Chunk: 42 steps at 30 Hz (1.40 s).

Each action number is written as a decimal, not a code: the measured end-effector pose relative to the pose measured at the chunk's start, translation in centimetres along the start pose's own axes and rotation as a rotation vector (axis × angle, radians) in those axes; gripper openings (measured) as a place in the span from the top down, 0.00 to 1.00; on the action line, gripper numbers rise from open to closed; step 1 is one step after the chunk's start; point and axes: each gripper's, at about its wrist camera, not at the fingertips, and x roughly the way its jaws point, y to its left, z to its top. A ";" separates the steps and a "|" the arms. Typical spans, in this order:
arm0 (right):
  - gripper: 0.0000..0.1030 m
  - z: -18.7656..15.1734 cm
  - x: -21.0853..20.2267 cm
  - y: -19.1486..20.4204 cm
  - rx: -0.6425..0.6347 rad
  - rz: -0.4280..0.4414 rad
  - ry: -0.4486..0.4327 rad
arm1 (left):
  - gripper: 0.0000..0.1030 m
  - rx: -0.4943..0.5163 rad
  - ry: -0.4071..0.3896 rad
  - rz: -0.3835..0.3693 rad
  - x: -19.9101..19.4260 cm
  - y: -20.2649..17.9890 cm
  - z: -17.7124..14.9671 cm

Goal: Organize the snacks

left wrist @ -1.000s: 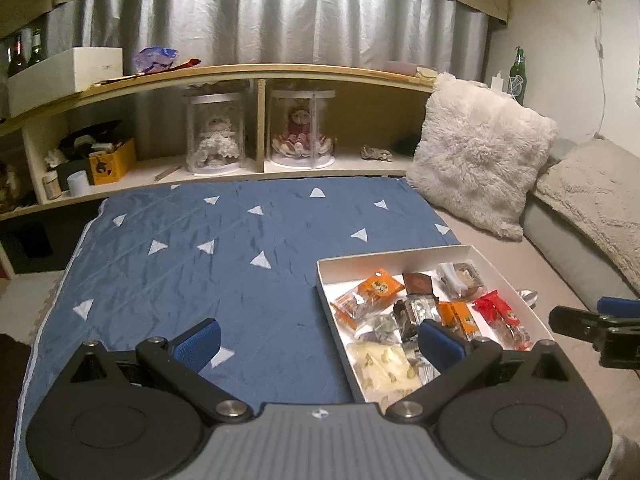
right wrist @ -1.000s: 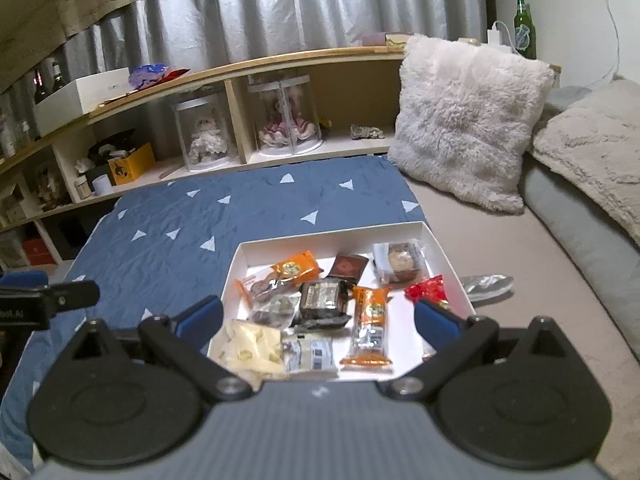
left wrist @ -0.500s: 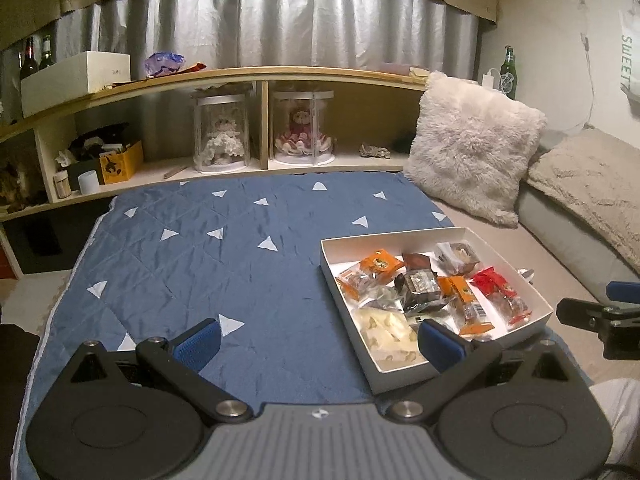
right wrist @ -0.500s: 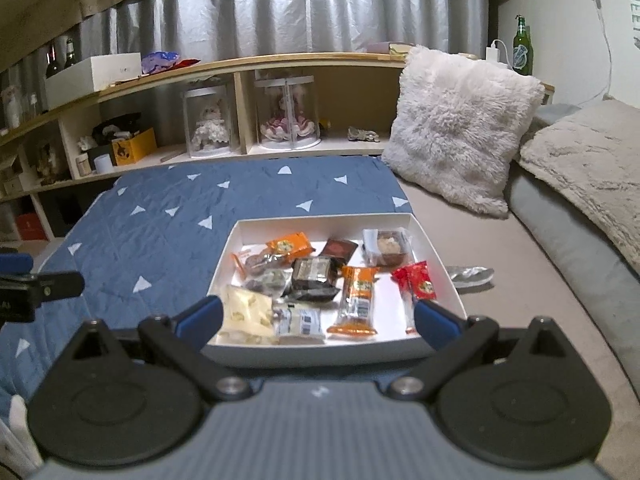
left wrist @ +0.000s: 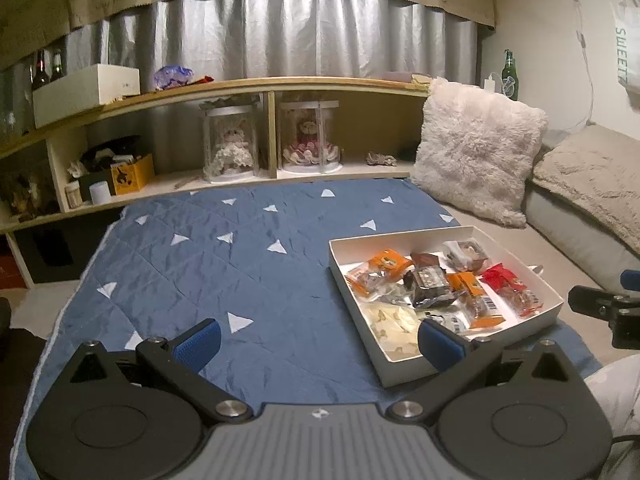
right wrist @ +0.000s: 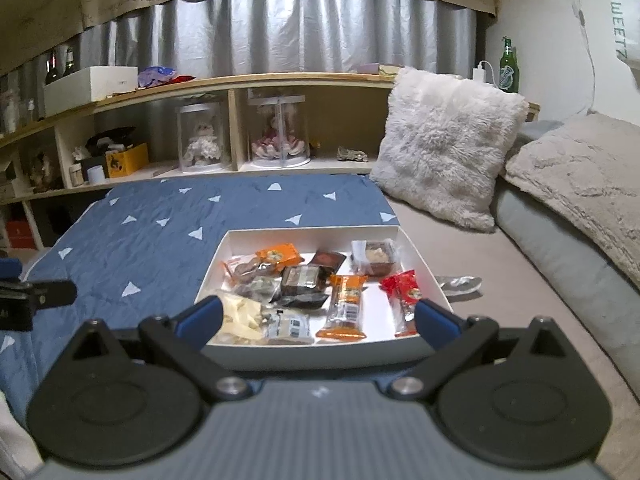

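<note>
The near quilt [left wrist: 224, 280] was blue with white triangles; the box [right wrist: 416, 258] white, the far curtain [right wrist: 280, 36] silver-grey.

- The box [right wrist: 424, 258] sits centre frame in the right wrist view, on the quilt's [right wrist: 160, 240] right edge.
- Snack packets [right wrist: 344, 300] lie inside it.
- A pillow [right wrist: 448, 148] stands upper right; a shelf [right wrist: 240, 84] runs behind.

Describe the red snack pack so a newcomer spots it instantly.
On the blue quilt sits a white box of snacks. The red pack lies at its right edge, beside the orange bar; it is the only red wrapper there.
</note>
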 end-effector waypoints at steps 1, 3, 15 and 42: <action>0.01 0.0 -0.1 0.0 -0.003 -0.003 -0.001 | 0.00 0.002 -0.004 0.003 0.0 0.0 -0.1; 0.01 -0.1 -0.1 0.2 -0.009 -0.005 -0.006 | 0.00 -0.001 -0.006 0.006 0.1 0.0 -0.3; 0.01 -0.4 0.2 0.0 -0.009 -0.004 0.001 | 0.00 -0.005 -0.005 0.006 0.1 0.0 -0.6; 0.01 -0.6 0.3 -0.2 -0.012 0.010 0.009 | 0.00 -0.005 -0.009 0.005 0.0 -0.1 -0.6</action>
